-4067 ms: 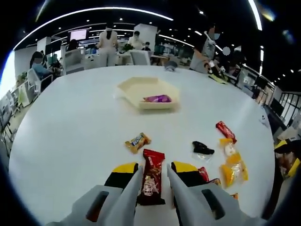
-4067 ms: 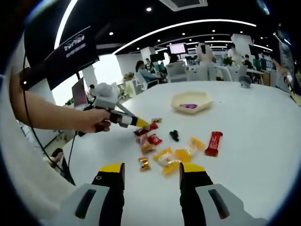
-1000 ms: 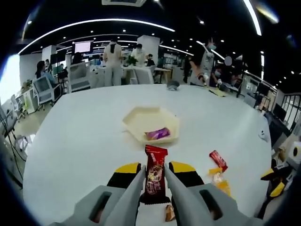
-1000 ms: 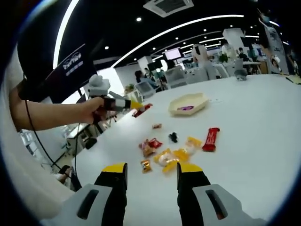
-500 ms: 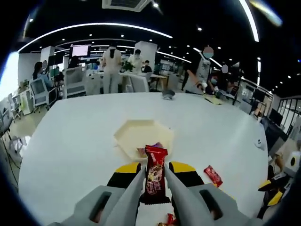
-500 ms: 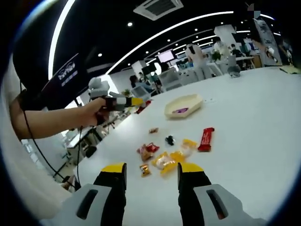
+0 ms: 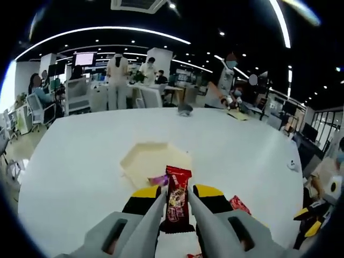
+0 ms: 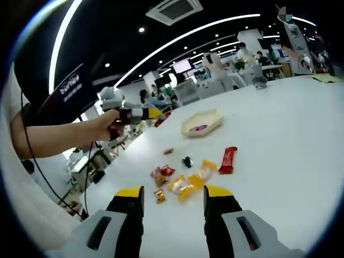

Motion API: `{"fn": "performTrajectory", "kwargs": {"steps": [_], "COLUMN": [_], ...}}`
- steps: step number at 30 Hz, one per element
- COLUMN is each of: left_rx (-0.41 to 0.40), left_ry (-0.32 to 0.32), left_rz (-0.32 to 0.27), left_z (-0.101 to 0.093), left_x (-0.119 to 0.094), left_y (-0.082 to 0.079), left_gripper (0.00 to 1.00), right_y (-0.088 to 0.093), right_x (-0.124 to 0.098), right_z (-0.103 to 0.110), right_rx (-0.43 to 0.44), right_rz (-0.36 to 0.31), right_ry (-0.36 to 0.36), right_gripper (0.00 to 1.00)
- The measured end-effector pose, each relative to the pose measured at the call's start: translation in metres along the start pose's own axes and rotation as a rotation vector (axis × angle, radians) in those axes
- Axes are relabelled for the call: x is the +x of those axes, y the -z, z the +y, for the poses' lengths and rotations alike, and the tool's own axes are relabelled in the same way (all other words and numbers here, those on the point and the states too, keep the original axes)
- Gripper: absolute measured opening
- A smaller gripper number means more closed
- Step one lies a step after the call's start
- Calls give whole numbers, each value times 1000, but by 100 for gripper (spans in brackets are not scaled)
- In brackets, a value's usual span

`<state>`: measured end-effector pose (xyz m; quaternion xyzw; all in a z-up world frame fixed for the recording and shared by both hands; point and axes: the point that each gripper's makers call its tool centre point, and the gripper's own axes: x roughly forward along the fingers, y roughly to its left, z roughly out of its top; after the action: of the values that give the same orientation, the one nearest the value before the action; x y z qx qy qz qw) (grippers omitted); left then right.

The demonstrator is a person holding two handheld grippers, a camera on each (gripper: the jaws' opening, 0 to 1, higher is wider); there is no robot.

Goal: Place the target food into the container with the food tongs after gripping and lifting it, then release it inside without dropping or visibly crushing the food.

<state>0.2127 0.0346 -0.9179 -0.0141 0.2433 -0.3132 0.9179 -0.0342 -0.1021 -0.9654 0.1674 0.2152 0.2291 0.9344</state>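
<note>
Left gripper view: red snack bar carried high toward the hexagonal tray, release not yet due.

Clamped between the left gripper's [image 7: 174,207] jaws, the red-wrapped snack bar [image 7: 176,196] stands lengthwise along them, its top end poking past the yellow tips, in the air short of the cream hexagonal container [image 7: 145,159], where a purple-wrapped candy [image 7: 159,179] already lies near the nearer wall. To do this well, I would bring the bar over the tray's bare middle, lower it close to the floor, then part the jaws gently so it slides out rather than drops; the hold looks light enough to spare the wrapper. Right gripper view shows the person's hand [image 8: 105,127] holding that tool level above the white table [image 8: 279,129], forearm outstretched, aiming at the tray. The right gripper [image 8: 173,201] hangs with jaws wide and nothing between them, above the scattered sweets [image 8: 185,174].
</note>
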Motion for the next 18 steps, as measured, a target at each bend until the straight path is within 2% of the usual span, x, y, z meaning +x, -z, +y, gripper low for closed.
{"fn": "performTrajectory", "kwargs": {"steps": [2, 4, 6, 9, 12, 18], "left_rx": [-2, -22, -17, -43, -48, -44], "left_ry": [0, -5, -9, -17, -18, -20], "left_rz": [-10, -2, -9, -26, -22, -24], "left_z": [3, 5, 6, 10, 8, 10], "left_x": [2, 2, -1, -2, -2, -2], "left_y": [-2, -1, -3, -5, -5, -9], "left_gripper": [22, 22, 22, 22, 22, 22], "right_y": [4, 7, -1, 9, 9, 7], "right_x": [4, 5, 3, 5, 5, 4], "right_z": [-3, -6, 3, 8, 8, 12], "right_rx": [-12, 19, 29, -22, 5, -11], "right_rz": [11, 39, -1, 40, 39, 32], "right_ry": [-3, 15, -12, -29, -30, -45], "right_gripper": [45, 45, 45, 46, 47, 50]}}
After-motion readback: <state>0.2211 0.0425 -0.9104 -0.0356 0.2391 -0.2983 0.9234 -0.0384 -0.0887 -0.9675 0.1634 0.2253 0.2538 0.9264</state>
